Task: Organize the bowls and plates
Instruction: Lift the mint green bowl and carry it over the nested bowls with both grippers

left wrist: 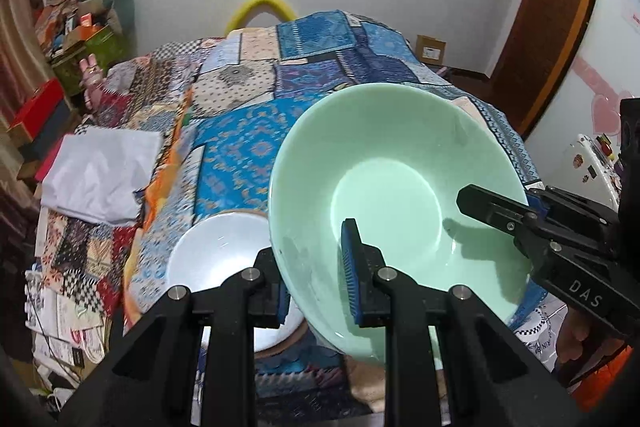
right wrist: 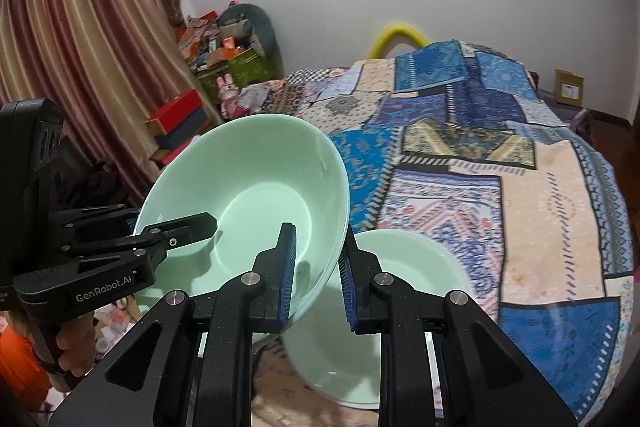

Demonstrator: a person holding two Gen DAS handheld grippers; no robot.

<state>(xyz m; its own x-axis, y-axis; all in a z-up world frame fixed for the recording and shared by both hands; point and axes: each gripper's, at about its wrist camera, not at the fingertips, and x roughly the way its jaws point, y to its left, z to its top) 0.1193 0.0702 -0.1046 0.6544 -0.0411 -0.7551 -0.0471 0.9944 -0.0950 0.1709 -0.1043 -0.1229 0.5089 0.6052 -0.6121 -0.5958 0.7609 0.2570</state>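
Observation:
A large mint-green bowl (left wrist: 392,195) is held tilted above the patchwork bed cover, gripped from both sides. My left gripper (left wrist: 316,279) is shut on its near left rim, one pad inside and one outside. My right gripper (right wrist: 318,279) is shut on the opposite rim of the same bowl (right wrist: 256,195); it also shows in the left wrist view (left wrist: 532,223). A white bowl (left wrist: 224,263) sits on the cover below left of the green one. A second mint-green bowl (right wrist: 404,291) lies on the cover under the right gripper.
The bed's patchwork cover (left wrist: 248,107) fills the middle. A folded white cloth (left wrist: 104,171) lies on its left side. Boxes and clutter (right wrist: 224,55) stack along the curtained wall. A yellow tube arc (left wrist: 260,7) stands behind the bed.

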